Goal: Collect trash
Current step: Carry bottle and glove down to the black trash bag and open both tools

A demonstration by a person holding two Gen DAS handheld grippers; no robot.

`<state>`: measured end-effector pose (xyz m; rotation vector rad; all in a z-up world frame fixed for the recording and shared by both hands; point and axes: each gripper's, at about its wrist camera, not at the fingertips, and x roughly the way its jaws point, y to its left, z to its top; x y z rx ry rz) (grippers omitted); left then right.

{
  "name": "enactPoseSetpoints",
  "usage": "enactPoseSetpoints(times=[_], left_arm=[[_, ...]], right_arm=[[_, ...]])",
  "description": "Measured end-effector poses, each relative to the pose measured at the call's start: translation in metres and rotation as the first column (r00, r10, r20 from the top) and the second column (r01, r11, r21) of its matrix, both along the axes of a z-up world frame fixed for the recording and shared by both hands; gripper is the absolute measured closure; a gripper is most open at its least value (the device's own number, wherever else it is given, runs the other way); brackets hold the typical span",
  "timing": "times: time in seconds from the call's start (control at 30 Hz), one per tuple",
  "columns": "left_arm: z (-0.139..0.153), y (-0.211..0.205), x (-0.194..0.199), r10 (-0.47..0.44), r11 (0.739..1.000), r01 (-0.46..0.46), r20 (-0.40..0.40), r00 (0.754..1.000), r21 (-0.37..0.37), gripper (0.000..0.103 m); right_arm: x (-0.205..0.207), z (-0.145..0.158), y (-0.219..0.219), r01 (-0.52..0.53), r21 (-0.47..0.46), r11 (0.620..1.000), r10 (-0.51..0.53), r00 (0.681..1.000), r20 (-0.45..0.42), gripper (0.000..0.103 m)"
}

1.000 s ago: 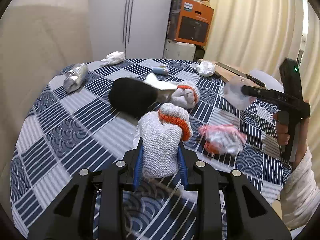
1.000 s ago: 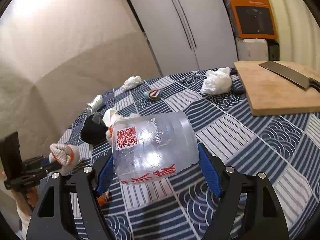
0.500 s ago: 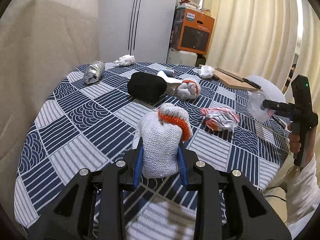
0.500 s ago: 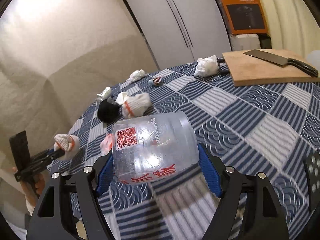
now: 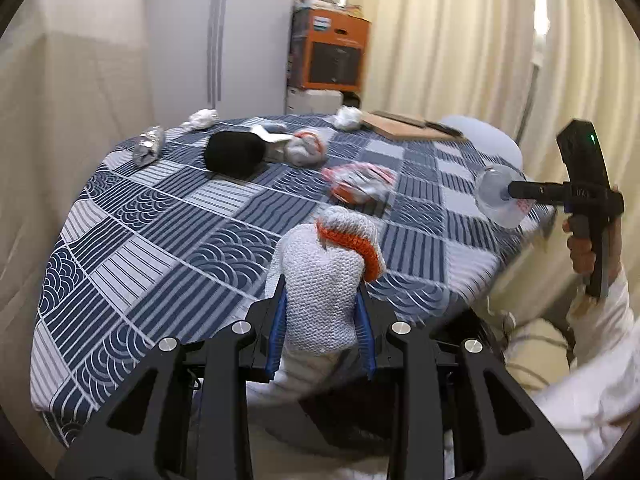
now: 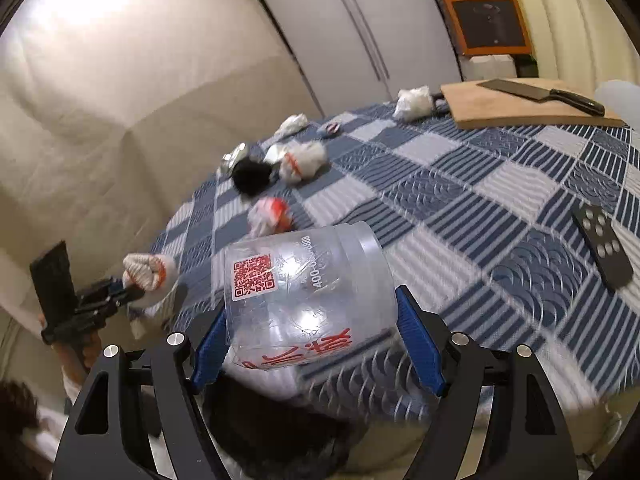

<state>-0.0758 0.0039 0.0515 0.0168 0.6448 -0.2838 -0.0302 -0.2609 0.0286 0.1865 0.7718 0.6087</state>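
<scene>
My left gripper point(image 5: 322, 312) is shut on a grey knitted glove point(image 5: 324, 280) with an orange cuff, held over the near edge of the table. In the right wrist view the same glove point(image 6: 149, 276) shows at the far left. My right gripper point(image 6: 316, 336) is shut on a clear plastic container point(image 6: 304, 292) printed with a red QR code, also over the table's near edge; the container point(image 5: 498, 200) appears at the right of the left wrist view. Below both grippers something dark point(image 6: 288, 436) shows; what it is I cannot tell.
On the blue patterned tablecloth point(image 5: 192, 216) lie a black object point(image 5: 236, 154), another rolled glove point(image 5: 306, 150), a red-and-white wrapper point(image 5: 360, 180), a foil wad point(image 5: 149, 146), and crumpled tissues point(image 6: 414, 102). A cutting board point(image 6: 528, 112) with a cleaver and a remote point(image 6: 602, 244) sit at right.
Both grippers have pulled back from the middle of the table to its near edge, each still holding its item. The table's contents now look farther away.
</scene>
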Motion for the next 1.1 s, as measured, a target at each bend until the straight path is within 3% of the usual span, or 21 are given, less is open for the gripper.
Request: enactPoseSetpoints(times=[0.23, 0.43, 0.77, 0.83, 0.87, 0.9, 1.1], left_arm=[[-0.002, -0.026, -0.025, -0.122, 0.991, 0.122, -0.012, 0.992, 0.054, 0.072], [-0.011, -0.044, -0.036, -0.204, 0.972, 0.208, -0.050, 0.978, 0.107, 0.072], [-0.033, -0.067, -0.033, -0.280, 0.944, 0.302, -0.162, 0.946, 0.136, 0.070], [-0.037, -0.070, -0.034, -0.291, 0.940, 0.314, -0.168, 0.942, 0.132, 0.052], [-0.038, -0.071, -0.034, -0.288, 0.943, 0.309, -0.161, 0.944, 0.124, 0.027], [-0.038, -0.070, -0.035, -0.281, 0.947, 0.300, -0.150, 0.948, 0.117, 0.012], [-0.033, -0.054, -0.032, -0.238, 0.969, 0.243, -0.108, 0.965, 0.037, 0.006]], right_arm=[[-0.045, -0.009, 0.018, -0.115, -0.065, 0.991, 0.111, 0.992, -0.065, 0.031], [-0.066, -0.023, 0.040, -0.217, -0.067, 0.974, 0.206, 0.967, -0.148, 0.031], [-0.062, -0.059, 0.063, -0.279, -0.077, 0.957, 0.253, 0.937, -0.242, 0.029], [-0.060, -0.064, 0.067, -0.288, -0.069, 0.955, 0.263, 0.932, -0.248, 0.020], [-0.059, -0.065, 0.068, -0.289, -0.063, 0.955, 0.266, 0.932, -0.247, 0.016], [-0.059, -0.065, 0.069, -0.289, -0.067, 0.955, 0.265, 0.933, -0.243, 0.016], [-0.059, -0.062, 0.066, -0.276, -0.092, 0.957, 0.252, 0.943, -0.217, 0.015]])
